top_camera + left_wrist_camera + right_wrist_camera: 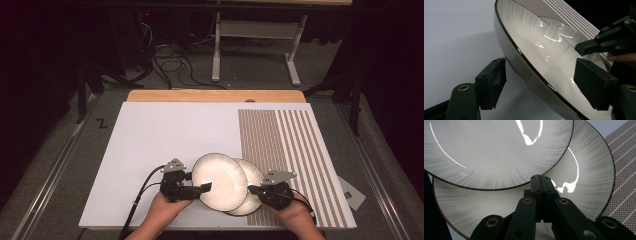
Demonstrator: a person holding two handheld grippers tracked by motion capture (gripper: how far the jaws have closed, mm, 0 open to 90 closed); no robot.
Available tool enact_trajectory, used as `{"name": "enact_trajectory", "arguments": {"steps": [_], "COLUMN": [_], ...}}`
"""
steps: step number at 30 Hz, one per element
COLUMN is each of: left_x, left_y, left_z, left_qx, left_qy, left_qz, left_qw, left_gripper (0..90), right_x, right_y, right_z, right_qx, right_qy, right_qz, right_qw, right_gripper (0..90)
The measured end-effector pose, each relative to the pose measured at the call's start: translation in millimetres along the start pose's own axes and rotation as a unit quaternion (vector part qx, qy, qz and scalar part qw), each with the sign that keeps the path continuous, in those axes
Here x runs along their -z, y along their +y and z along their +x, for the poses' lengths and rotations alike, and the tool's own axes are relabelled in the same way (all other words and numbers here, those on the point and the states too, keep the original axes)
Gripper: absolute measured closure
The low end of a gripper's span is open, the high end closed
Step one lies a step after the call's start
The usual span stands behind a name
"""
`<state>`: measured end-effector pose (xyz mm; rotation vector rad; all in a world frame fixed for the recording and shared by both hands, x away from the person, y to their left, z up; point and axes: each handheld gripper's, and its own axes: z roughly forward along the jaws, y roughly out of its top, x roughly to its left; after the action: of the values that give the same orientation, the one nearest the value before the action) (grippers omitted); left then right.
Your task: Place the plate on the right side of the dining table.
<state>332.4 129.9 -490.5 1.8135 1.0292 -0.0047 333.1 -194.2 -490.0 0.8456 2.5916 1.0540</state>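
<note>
Near front table edge: left gripper (206, 187) jaws spread either side of upper plate (220, 180) rim, pads not pressing. Right gripper (254, 189) jaws pressed together, over lower plate (254, 176). Upper plate overlaps lower on white mat (160, 145), beside striped area (290, 150).

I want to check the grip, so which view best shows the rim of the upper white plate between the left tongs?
The left gripper view: the upper white, dark-rimmed ceramic plate has its rim between the two open pads. The high view shows it whole but small. The right gripper view shows its far edge overlapping the lower plate.
</note>
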Motion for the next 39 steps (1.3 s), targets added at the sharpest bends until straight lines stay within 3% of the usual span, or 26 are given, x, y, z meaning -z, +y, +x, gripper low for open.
{"name": "enact_trajectory", "arguments": {"steps": [9,23,30,36,39], "left_x": [-4.4,-6.0,-5.4,-3.5,-0.6], "left_y": [-1.6,1.0,1.2,2.8,4.6], "left_z": [1.1,2.3,1.5,0.9,-1.8], "left_qx": [0.018,0.042,0.054,0.068,0.060], "left_qy": [-0.028,-0.011,0.008,0.008,0.010], "left_qz": [0.022,0.040,0.049,0.044,0.037], "left_qw": [0.9992,0.9983,0.9973,0.9967,0.9974], "left_gripper": [36.4,45.7,54.0,57.6,62.3], "right_x": [0.3,2.0,4.9,4.9,6.6], "right_y": [0.4,0.1,-0.3,-0.7,-0.4], "right_z": [0.5,-0.3,-0.7,-0.5,-0.9], "right_qx": [-0.001,-0.006,-0.011,-0.011,-0.013], "right_qy": [-0.004,-0.008,-0.011,-0.013,-0.016], "right_qz": [0.004,0.000,-0.014,-0.014,-0.014], "right_qw": [1.0000,1.0000,0.9998,0.9998,0.9997], "right_gripper": [90.0,90.0,90.0,90.0,90.0]}}
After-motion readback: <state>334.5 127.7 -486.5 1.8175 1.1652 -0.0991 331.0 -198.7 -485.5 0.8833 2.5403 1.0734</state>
